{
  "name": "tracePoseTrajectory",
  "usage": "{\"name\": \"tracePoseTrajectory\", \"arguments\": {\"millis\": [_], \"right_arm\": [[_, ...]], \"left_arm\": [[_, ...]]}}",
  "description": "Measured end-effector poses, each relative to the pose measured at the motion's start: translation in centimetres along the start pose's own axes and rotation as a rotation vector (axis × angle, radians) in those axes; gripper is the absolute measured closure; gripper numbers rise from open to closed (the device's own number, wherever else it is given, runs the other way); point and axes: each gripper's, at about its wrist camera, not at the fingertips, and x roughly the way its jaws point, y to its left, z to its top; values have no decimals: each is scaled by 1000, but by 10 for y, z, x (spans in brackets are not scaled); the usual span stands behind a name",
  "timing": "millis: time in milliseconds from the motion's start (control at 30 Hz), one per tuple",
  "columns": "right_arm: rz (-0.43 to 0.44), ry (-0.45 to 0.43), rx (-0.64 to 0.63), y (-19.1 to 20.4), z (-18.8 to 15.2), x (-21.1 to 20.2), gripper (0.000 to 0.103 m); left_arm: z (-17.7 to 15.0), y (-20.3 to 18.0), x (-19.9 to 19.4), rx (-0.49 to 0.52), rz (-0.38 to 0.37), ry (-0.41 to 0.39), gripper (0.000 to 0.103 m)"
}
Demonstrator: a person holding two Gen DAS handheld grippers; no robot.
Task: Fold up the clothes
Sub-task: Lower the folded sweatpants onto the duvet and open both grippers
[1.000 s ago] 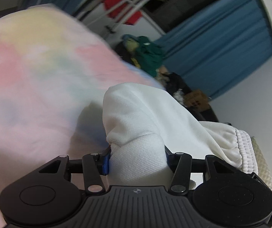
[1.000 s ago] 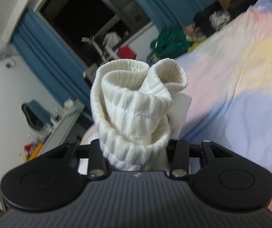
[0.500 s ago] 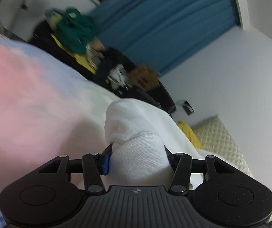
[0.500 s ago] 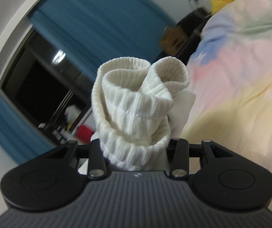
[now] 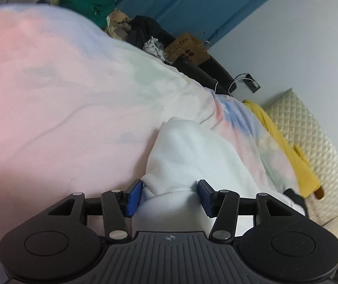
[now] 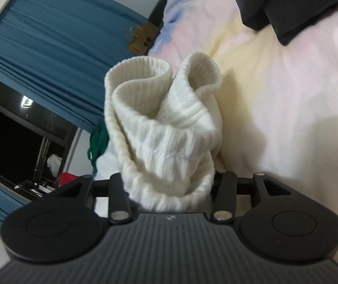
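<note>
We hold a white garment (image 5: pixel 192 156) at two places. Our left gripper (image 5: pixel 169 197) is clamped on a smooth bunch of it, the blue pads (image 5: pixel 133 197) pressing in from both sides. Our right gripper (image 6: pixel 169 184) is closed on its ribbed cuff (image 6: pixel 162 118), which stands up in thick folds.

Over the last second both grips have stayed the same, but the views have swung. The left camera turned from the far curtain (image 5: pixel 192 4) and wall back toward the bed (image 5: pixel 62 94). The right camera now faces the bed and a dark garment (image 6: pixel 287 4) at far right. We judge that we are carrying the garment over the bed, perhaps to lay it flat. It does not yet lie folded.
</note>
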Motion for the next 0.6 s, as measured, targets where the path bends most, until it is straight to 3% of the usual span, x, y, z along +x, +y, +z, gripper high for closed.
{"name": "tracePoseTrajectory", "arguments": {"millis": [133, 233, 467, 600], "right_arm": [[-63, 60, 28, 5, 4, -14, 45], [-123, 109, -8, 13, 8, -34, 43], [-259, 132, -192, 51, 7, -89, 41], [-295, 100, -377, 90, -2, -138, 41]], "left_arm": [[6, -15, -21, 53, 68, -5, 46], [4, -35, -63, 114, 108, -17, 46], [-13, -85, -170, 222, 153, -77, 41], [-26, -114, -228, 276, 176, -118, 30]]}}
